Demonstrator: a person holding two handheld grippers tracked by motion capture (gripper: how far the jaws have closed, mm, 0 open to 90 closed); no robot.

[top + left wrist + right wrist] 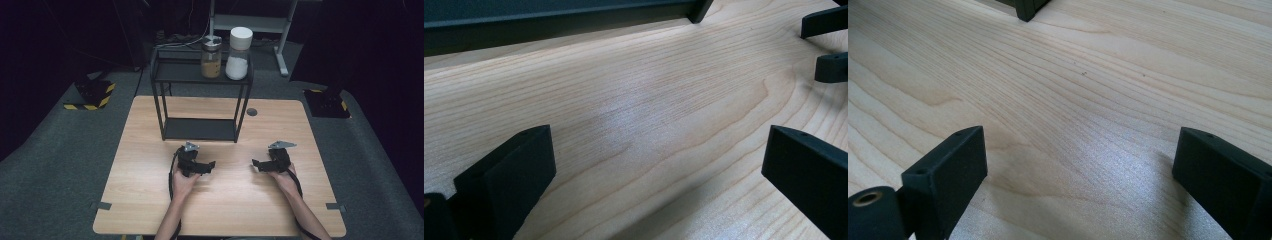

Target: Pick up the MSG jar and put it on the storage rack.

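We rest both hands low on the table (150, 210), left gripper (206, 167) and right gripper (260, 165) spread wide, empty, facing inward. Beyond, toward the far edge, the black shelf (200, 75) carries two jars (211, 56).

No legible text, brand, number or label is presented in any view. The only sign-like markings are yellow-and-black hazard stripes, borne on a dark stand base (91, 95) at the far left of the floor and on a second base (327, 104) at the far right. The two jars (211, 56) on the far shelf are seen without readable labels. No lettering is carried by the wooden table (220, 210) in the gripper views.
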